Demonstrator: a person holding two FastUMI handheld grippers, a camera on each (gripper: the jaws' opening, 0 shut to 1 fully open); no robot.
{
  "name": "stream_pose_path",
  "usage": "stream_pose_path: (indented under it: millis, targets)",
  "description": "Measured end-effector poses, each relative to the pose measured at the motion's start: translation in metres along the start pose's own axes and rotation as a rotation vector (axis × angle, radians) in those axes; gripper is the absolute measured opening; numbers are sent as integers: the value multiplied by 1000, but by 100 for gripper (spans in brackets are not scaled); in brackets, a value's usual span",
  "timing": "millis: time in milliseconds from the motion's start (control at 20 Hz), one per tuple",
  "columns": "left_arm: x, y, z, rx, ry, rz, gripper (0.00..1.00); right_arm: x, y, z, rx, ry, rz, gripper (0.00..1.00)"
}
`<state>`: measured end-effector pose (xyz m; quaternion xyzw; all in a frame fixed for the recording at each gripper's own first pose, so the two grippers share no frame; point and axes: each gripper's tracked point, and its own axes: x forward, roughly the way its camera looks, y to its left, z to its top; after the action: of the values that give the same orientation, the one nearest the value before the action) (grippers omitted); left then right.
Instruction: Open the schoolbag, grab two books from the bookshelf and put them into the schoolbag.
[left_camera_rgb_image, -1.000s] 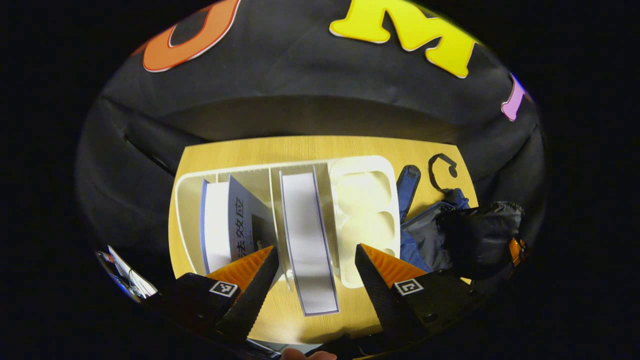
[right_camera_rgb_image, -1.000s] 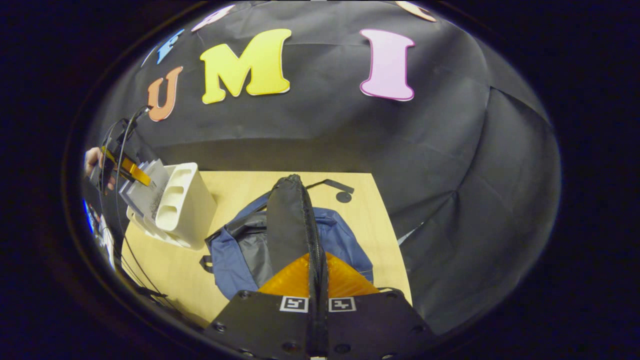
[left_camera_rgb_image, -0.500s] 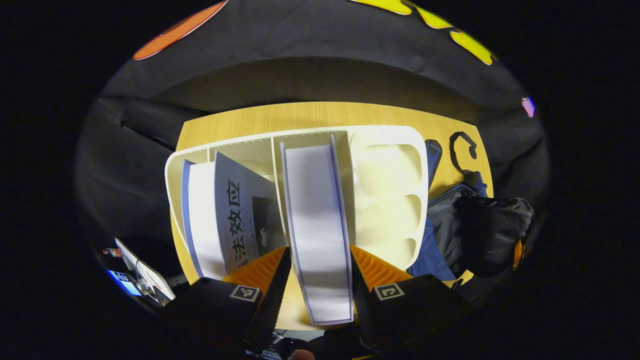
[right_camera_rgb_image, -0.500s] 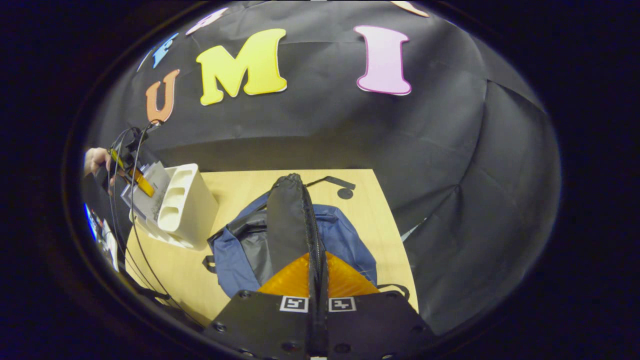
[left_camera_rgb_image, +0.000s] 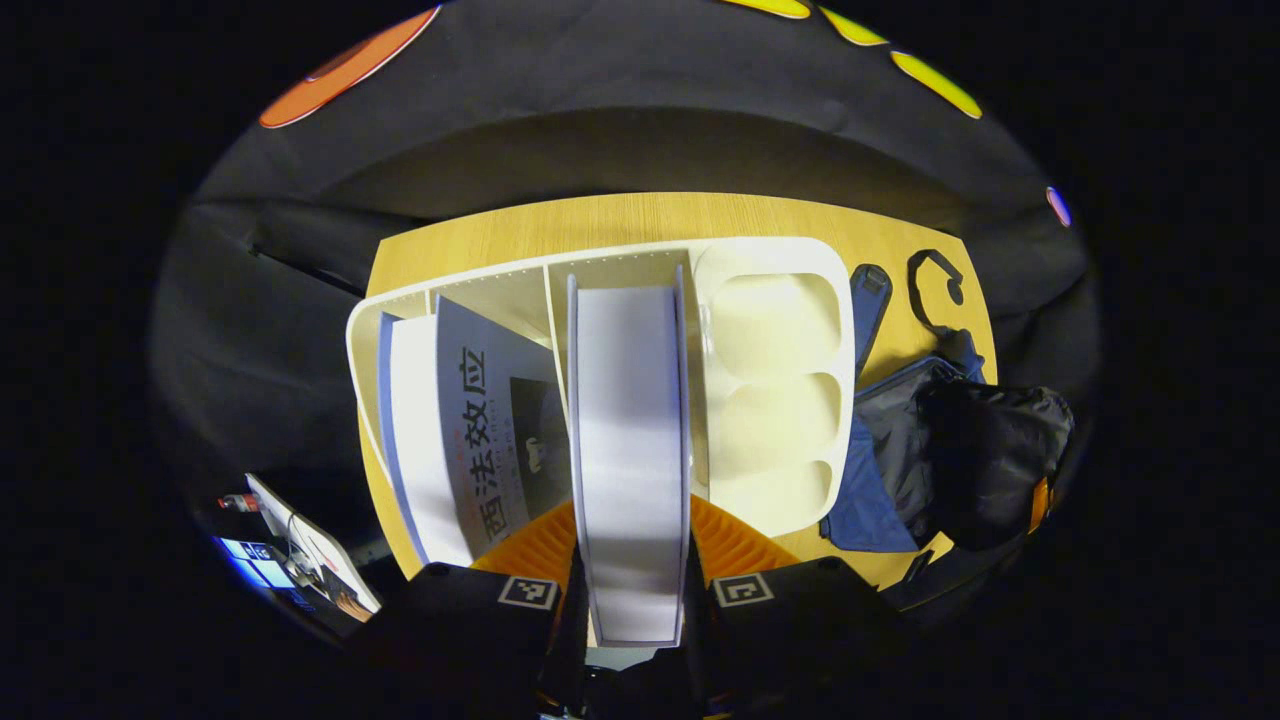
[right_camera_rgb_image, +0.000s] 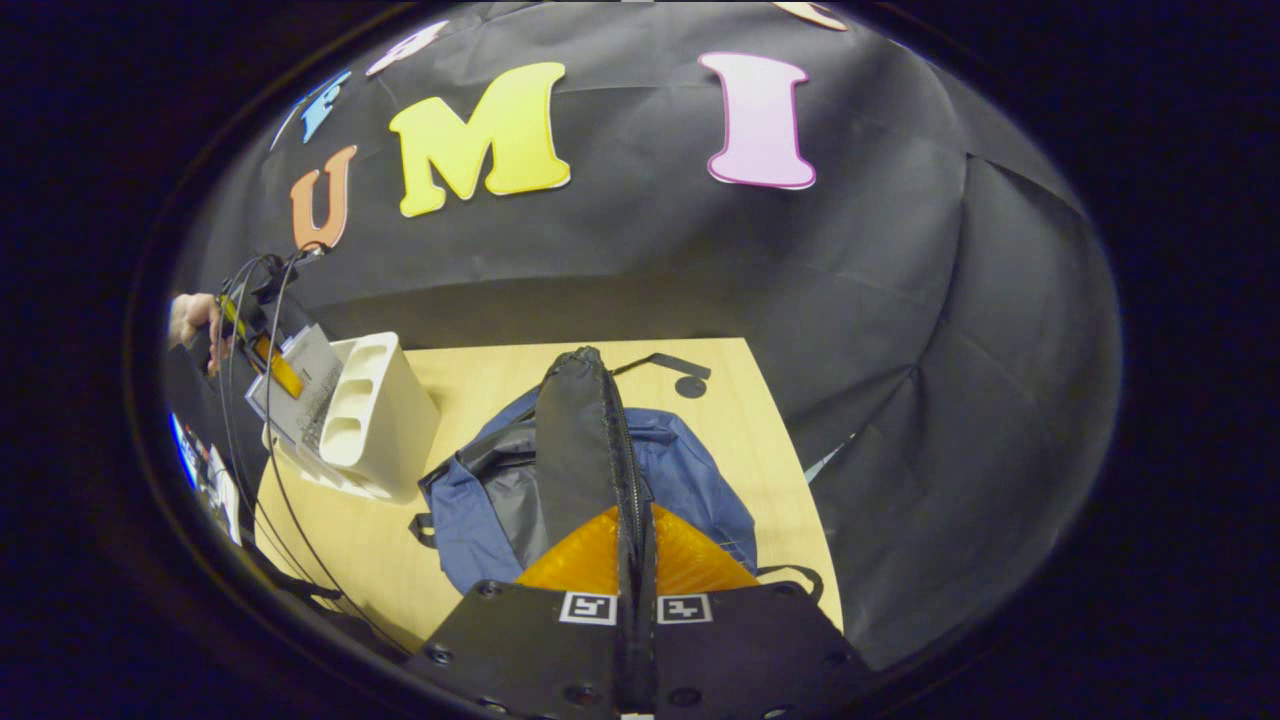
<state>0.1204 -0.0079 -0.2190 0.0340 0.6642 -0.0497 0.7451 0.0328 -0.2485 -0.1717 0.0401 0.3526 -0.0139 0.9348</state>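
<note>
The left gripper (left_camera_rgb_image: 632, 590) has its fingers clamped on a white book (left_camera_rgb_image: 630, 440) standing in the bookshelf (left_camera_rgb_image: 770, 300). The right gripper (right_camera_rgb_image: 636, 560) pinches the schoolbag's black flap (right_camera_rgb_image: 575, 440) between closed fingers; the schoolbag (right_camera_rgb_image: 690, 470) lies beyond on the desk (right_camera_rgb_image: 470, 360).

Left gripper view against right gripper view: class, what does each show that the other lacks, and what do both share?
Left gripper view alone: the page edges of the book between the left gripper fingers, and a second book leaning in the next slot.

Right gripper view alone: the right gripper fingers pinched on the schoolbag's black flap, and a hand at the far left.

Both: the white bookshelf, the blue schoolbag and the wooden table.
</note>
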Motion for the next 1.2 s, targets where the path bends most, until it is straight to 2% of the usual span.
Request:
stream_pose_path:
  millis: [150,200,300,350,400,500,600,650,850,1050,1200]
  targets:
    - [-30,-2,-14,40,-26,-35,42,0,3,1,-12,-4,4,0]
    - [-43,-1,-20,46,-36,-48,45,0,3,0,-13,-3,4,0]
    - [-69,2,-33,62,-61,-69,42,-1,4,-1,-12,-1,6,0]
    - [-82,4,-42,67,-82,-71,45,-2,4,0,-13,-1,5,0]
    - [-94,9,-51,75,-104,-73,42,-3,5,-1,-13,-2,7,0]
    - [-118,14,-68,63,-141,-91,44,-5,6,-1,-14,-3,8,0]
    - [-141,16,-80,16,-181,-132,41,-6,7,-3,-10,1,9,0]
    - [-150,13,-85,-7,-206,-169,43,-7,9,-3,-5,3,10,0]
    - [-169,-14,-94,-67,-290,-317,41,-7,11,-6,9,10,8,0]
    - [-166,-74,-94,-164,-310,-543,39,-9,11,-7,16,14,7,0]
    - [-151,-118,-94,-212,-308,-659,39,-11,12,-6,22,12,6,0]
